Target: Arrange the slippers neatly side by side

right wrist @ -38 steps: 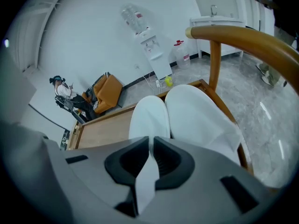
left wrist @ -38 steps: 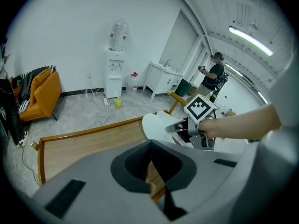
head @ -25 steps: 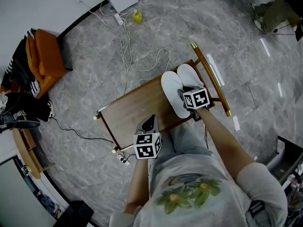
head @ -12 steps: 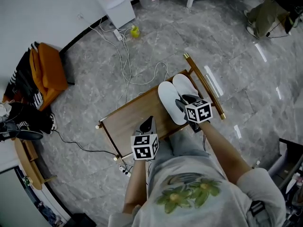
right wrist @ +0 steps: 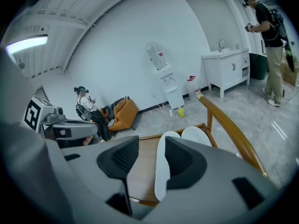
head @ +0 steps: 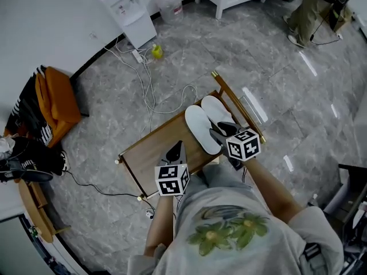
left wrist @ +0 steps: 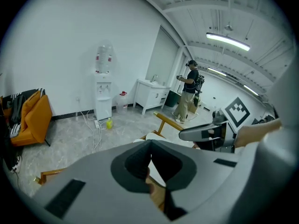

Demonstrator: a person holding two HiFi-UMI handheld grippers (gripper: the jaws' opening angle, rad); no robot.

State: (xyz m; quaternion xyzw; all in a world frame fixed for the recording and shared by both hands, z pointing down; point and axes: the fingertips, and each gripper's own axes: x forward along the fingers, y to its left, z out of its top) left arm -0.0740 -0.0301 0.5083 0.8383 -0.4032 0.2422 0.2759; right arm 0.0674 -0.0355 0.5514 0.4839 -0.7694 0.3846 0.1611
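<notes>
Two white slippers lie side by side on the right end of a wooden table [head: 152, 148]: the left slipper [head: 199, 129] and the right slipper [head: 216, 109]. My right gripper [head: 214, 128] hovers over their near ends. Its jaws have just been opening and stand open, nothing between them; in the right gripper view [right wrist: 152, 146] the left slipper [right wrist: 161, 167] and the right slipper [right wrist: 196, 134] show beyond the pads. My left gripper [head: 179, 146] hangs above the table's near edge, left of the slippers, its tips together and holding nothing [left wrist: 149, 146].
A raised wooden rail [head: 238, 107] borders the table's right end. On the floor beyond lie white cables [head: 149, 79] and a yellow bottle [head: 156, 51], near a water dispenser [head: 129, 10]. An orange chair [head: 54, 90] stands far left. A person [head: 312, 7] stands far right.
Both grippers have risen and drawn back toward me. The right one has come off the slippers with its jaws wider. The slippers lie still, side by side.
</notes>
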